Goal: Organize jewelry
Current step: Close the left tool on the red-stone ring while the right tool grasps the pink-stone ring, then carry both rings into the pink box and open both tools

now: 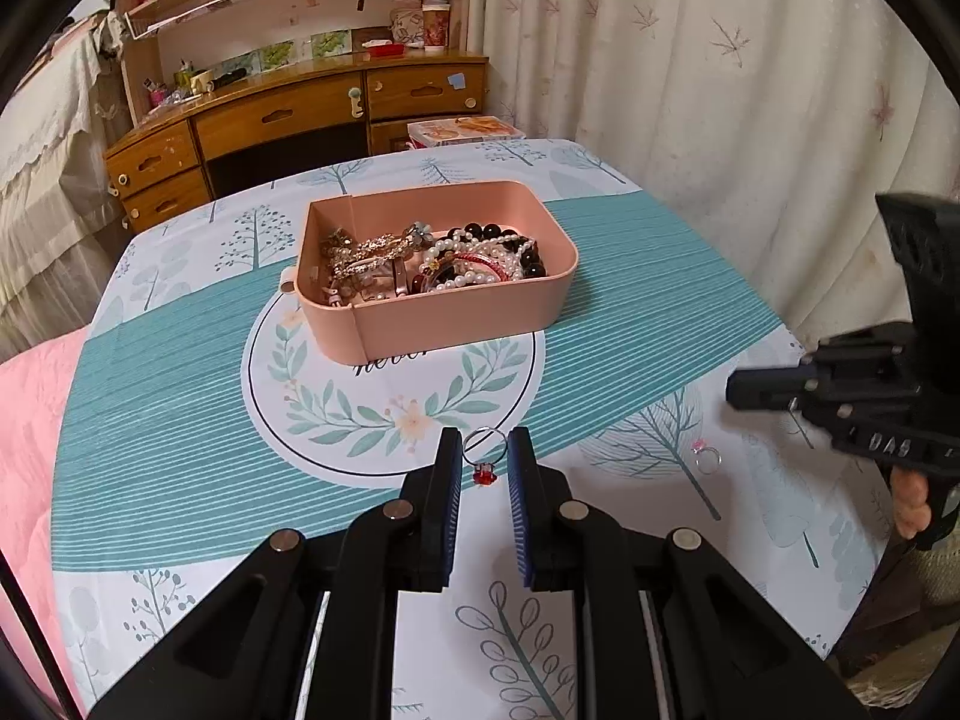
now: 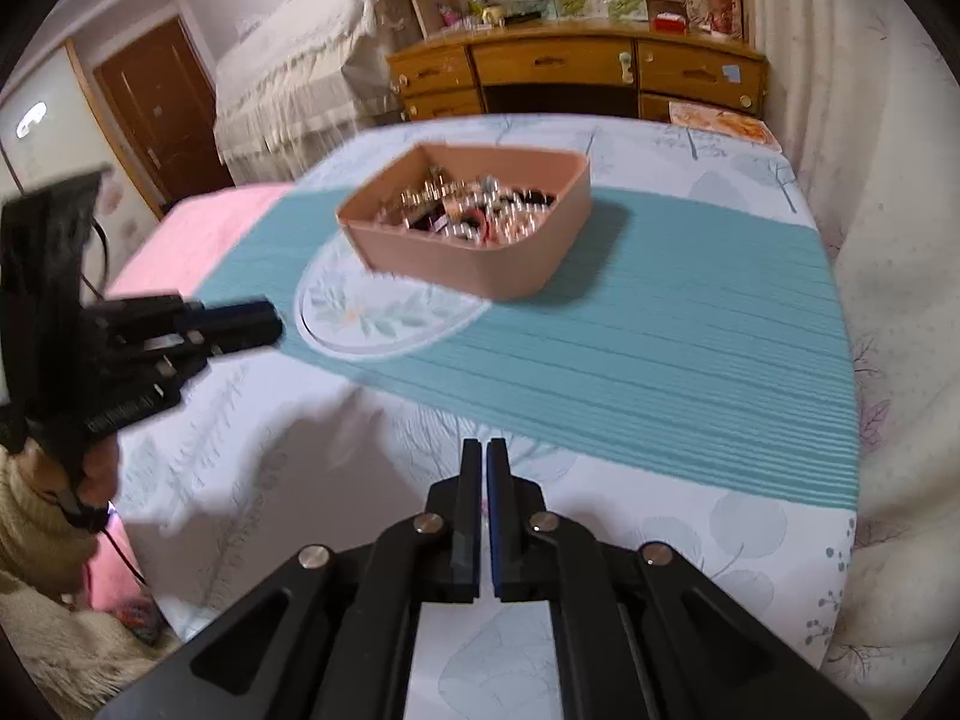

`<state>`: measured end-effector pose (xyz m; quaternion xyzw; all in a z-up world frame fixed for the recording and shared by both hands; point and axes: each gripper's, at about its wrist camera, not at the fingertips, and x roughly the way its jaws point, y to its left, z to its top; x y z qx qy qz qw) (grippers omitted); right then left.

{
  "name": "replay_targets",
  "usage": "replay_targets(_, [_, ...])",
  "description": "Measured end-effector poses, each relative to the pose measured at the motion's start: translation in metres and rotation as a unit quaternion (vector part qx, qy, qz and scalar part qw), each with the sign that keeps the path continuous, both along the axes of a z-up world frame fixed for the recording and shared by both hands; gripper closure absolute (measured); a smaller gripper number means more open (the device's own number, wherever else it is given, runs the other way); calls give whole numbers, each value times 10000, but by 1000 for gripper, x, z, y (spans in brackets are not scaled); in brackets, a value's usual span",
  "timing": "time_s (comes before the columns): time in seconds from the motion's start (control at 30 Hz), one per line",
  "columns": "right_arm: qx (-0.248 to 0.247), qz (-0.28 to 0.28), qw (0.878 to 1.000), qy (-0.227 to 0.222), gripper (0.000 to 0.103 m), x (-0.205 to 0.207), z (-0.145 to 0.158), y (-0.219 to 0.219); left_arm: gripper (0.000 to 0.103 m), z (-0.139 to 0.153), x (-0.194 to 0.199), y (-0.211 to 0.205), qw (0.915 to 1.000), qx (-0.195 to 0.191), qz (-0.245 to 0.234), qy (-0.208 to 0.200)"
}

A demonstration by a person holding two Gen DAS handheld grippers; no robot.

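Observation:
A silver ring with a red stone (image 1: 483, 471) hangs between the blue pads of my left gripper (image 1: 485, 439), which is shut on its band above the tablecloth. The same gripper shows at the left in the right wrist view (image 2: 270, 319). A second ring with a pink stone (image 1: 705, 455) lies on the cloth, just below my right gripper (image 1: 733, 390). In its own view the right gripper (image 2: 485, 445) is shut, with nothing seen between its pads. The pink box (image 1: 444, 324) (image 2: 480, 276), full of beads, pearls and chains, sits mid-table beyond both grippers.
The table carries a tree-print cloth with a teal band (image 1: 150, 396) and a round wreath print (image 1: 390, 414). A pink bedcover (image 1: 24, 432) lies to the left, a curtain (image 1: 720, 90) to the right, and a wooden desk (image 1: 288, 114) behind.

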<state>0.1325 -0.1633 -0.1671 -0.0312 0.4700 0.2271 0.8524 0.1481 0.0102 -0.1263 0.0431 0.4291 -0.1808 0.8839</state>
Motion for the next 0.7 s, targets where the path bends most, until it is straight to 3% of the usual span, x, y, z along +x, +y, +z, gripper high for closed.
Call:
replay_targets(0.23, [-23,-193,9996,222,80,-9,-19,1,90,-5,-2,7,9999,-60,79,92])
replay_targets(0.7, [-750,-327,9962,-302,83,-19,-31,28,90,-15,-6,5,9997,-126,50,207])
